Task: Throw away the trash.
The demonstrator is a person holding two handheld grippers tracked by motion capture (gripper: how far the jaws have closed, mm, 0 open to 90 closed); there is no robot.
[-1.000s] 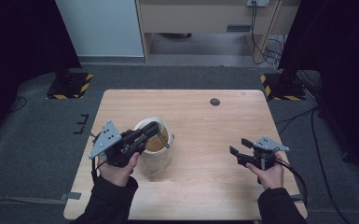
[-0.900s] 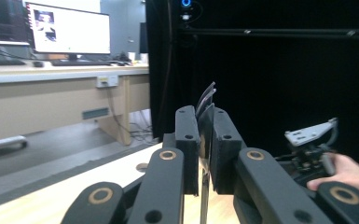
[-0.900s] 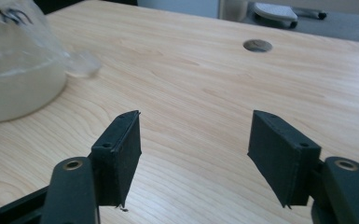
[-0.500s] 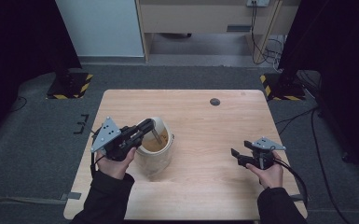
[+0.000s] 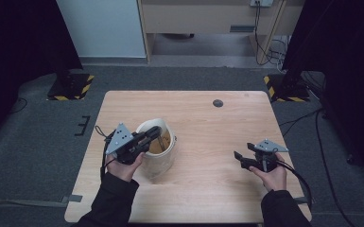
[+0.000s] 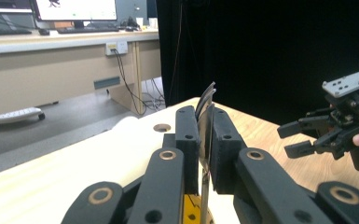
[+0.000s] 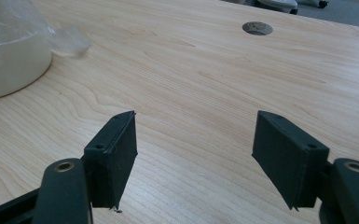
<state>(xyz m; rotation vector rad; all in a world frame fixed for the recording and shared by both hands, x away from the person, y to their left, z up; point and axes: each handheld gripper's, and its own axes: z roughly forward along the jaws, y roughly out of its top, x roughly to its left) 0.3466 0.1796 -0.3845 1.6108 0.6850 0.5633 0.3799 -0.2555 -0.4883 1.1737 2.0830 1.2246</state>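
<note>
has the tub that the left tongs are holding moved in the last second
Yes. The tub, pinched at its rim by the left tongs, has come nearer the table's near edge and away from the round hole in it.

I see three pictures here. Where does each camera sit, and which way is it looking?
High view: above the person's side, looking forward and down on the table; forearms, hands and both claws show.
Left gripper view: rides the left claw, looking along its jaws, shut on the container's rim.
Right gripper view: rides the right claw, jaws open over bare wood.
Shared: the container, the table's round hole, and the right claw in the first two.
</note>
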